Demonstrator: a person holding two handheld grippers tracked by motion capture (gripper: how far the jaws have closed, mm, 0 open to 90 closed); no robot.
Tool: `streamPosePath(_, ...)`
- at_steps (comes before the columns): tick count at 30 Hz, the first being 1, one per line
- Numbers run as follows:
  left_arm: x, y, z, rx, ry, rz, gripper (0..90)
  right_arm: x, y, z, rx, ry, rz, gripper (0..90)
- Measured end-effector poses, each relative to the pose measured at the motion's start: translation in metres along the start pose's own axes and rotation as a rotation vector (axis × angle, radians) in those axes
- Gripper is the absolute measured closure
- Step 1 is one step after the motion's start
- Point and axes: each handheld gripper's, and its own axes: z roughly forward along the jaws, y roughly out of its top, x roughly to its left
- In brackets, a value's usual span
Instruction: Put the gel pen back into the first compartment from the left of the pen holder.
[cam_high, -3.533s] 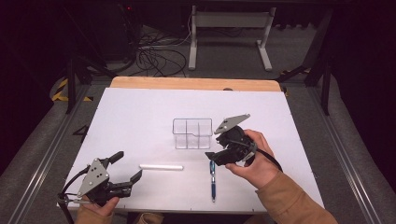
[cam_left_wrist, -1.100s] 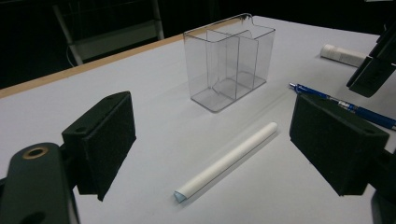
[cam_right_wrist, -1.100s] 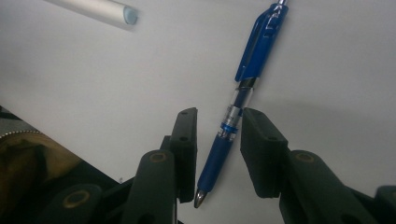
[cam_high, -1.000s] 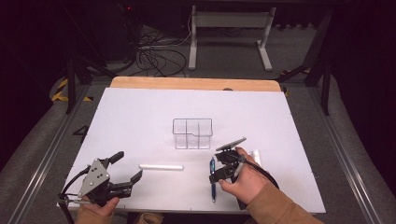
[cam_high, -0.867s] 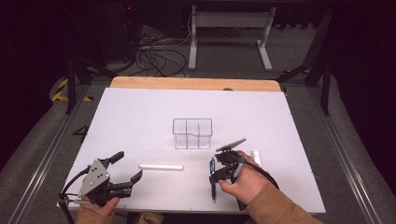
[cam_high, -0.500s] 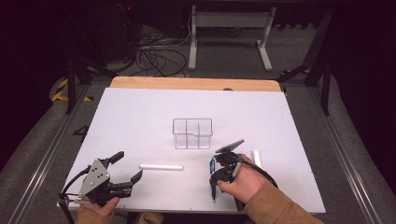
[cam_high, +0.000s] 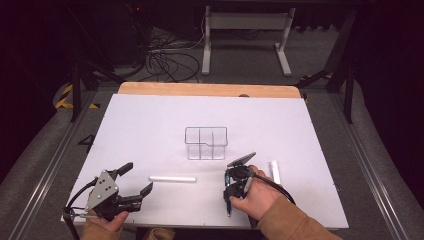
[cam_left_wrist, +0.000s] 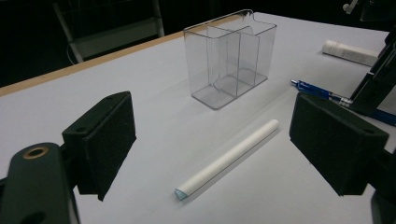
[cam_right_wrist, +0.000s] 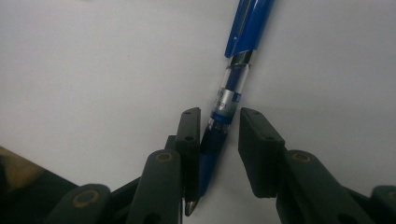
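Note:
A blue pen (cam_high: 228, 206) (cam_right_wrist: 229, 95) lies on the white table (cam_high: 150, 115), near the front edge. My right gripper (cam_high: 231, 187) (cam_right_wrist: 220, 116) points down over it, its jaws on either side of the pen's dark grip. One pad touches the grip and a narrow gap stays at the other, so it is open. My left gripper (cam_high: 140, 176) (cam_left_wrist: 219, 135) rests at the front left with its jaws wide open and nothing between them. A white stick (cam_high: 172, 178) (cam_left_wrist: 229, 158) lies just ahead of it. The clear divided box (cam_high: 206, 143) (cam_left_wrist: 231, 56) stands mid-table.
A second, shorter white roll (cam_high: 274, 171) (cam_left_wrist: 350, 51) lies to the right of my right hand. A wooden strip (cam_high: 210, 90) runs along the table's far edge. On the floor beyond it are cables and a metal stand.
My right gripper has come down from beside the clear box toward the front edge and now straddles the pen, uncovering the short white roll. My left gripper has stayed put.

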Motion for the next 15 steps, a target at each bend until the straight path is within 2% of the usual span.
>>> streamPosePath(8,-0.0001,0.0001,-0.0002,0.000,0.002,0.000,15.5,0.0039,0.0018,0.0012,0.006,-0.029,0.037,70.2)
streamPosePath(15,-0.0005,0.0001,-0.0002,0.001,0.003,0.000,15.5,0.0058,0.0021,0.0016,0.004,-0.054,0.071,73.9)
